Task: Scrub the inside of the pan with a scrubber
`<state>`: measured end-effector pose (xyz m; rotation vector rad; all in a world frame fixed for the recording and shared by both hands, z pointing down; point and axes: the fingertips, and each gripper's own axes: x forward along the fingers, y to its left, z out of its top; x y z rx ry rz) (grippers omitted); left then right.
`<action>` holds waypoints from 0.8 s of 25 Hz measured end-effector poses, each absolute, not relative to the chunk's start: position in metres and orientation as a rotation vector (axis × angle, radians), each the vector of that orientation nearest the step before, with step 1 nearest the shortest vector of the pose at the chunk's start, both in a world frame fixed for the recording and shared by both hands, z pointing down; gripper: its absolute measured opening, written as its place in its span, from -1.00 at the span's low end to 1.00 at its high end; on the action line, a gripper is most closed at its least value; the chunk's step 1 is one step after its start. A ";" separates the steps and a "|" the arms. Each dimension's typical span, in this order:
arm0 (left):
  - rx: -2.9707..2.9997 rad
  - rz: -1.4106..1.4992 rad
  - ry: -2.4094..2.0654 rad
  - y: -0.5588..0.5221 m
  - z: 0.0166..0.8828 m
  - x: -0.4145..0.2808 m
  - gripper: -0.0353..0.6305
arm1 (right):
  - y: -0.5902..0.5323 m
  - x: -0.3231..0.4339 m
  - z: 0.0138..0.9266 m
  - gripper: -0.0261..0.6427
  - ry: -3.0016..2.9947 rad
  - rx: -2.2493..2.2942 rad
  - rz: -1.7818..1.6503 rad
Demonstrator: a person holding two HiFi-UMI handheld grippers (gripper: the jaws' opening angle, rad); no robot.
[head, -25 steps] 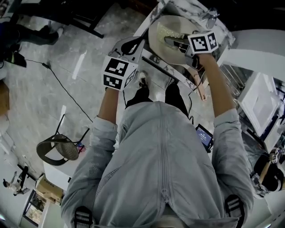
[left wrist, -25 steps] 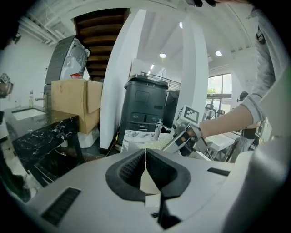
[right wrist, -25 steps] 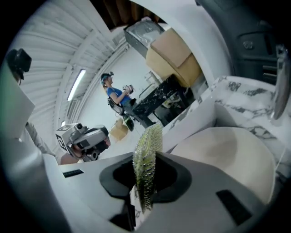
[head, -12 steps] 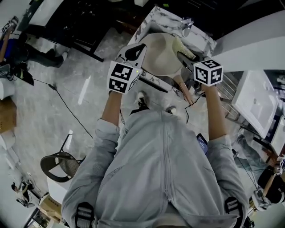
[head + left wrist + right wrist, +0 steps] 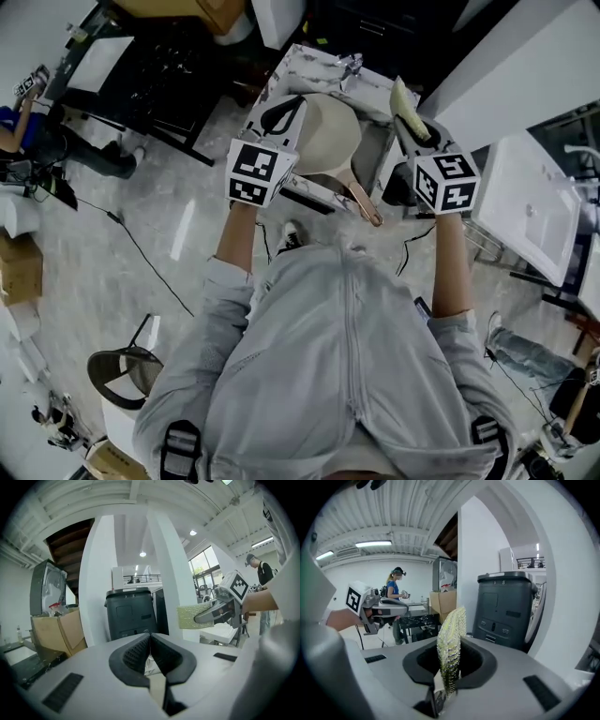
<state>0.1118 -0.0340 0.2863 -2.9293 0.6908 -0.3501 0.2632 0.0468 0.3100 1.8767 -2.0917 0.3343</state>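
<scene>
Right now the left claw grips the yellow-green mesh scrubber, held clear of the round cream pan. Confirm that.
Not the left: the right claw grips the yellow-green mesh scrubber, held clear of the round cream pan. The right gripper view shows it.

The jaws of the left gripper (image 5: 150, 639) are closed, and their dark ribbed pads (image 5: 136, 653) are pressed together along one line. Directly beyond the jaws stands a dark bin (image 5: 130, 613) in front of a white column (image 5: 176, 573), and to the left of the jaws there is an open cardboard box (image 5: 61, 630). Above and to the right of the jaws, the right gripper (image 5: 209, 615) clamps a pale scrubber (image 5: 190, 617) that sticks out toward the column, with a hand (image 5: 257, 603) behind its marker cube (image 5: 236, 585).
</scene>
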 end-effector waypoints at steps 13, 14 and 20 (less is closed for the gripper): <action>-2.862 -0.212 0.676 -0.007 0.226 0.124 -0.82 | 0.092 0.278 0.234 -0.67 -2.058 1.984 0.056; -2.855 -0.207 0.679 -0.007 0.222 0.123 -0.82 | 0.093 0.276 0.231 -0.67 -2.057 1.982 0.044; -2.823 -0.155 0.667 -0.002 0.195 0.115 -0.82 | 0.094 0.263 0.208 -0.67 -2.098 1.970 -0.010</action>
